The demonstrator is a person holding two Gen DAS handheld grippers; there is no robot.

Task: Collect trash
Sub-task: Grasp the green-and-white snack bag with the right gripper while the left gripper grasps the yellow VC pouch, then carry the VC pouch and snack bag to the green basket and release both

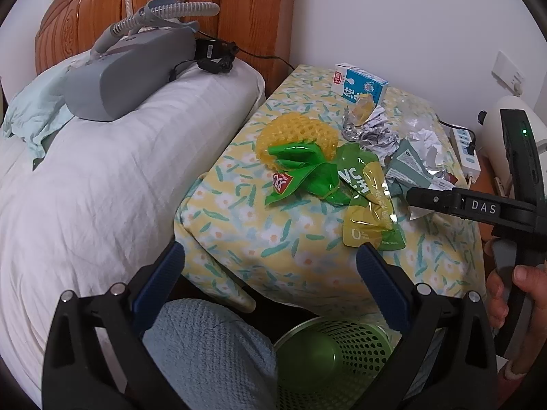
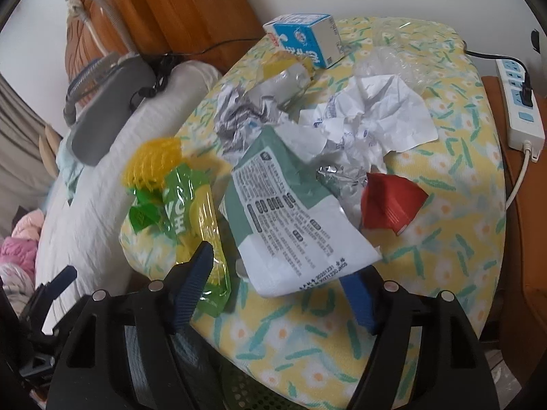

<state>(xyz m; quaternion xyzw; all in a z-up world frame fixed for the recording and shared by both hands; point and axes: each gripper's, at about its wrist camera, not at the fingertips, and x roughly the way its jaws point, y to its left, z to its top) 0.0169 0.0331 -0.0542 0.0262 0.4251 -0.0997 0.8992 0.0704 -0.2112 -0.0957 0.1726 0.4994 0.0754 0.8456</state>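
My right gripper (image 2: 273, 287), jaws apart, straddled the green-white wrapper (image 2: 290, 212), prob. untouched; left gripper (image 1: 270, 273) open, farther off.

Green bin (image 1: 328, 352) half hidden behind tongs.

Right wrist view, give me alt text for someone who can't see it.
The open right gripper straddles the near edge of a green-and-white printed wrapper on a floral yellow cushion littered with trash. Around it lie a red wrapper, crumpled paper, foil and a blue milk carton.
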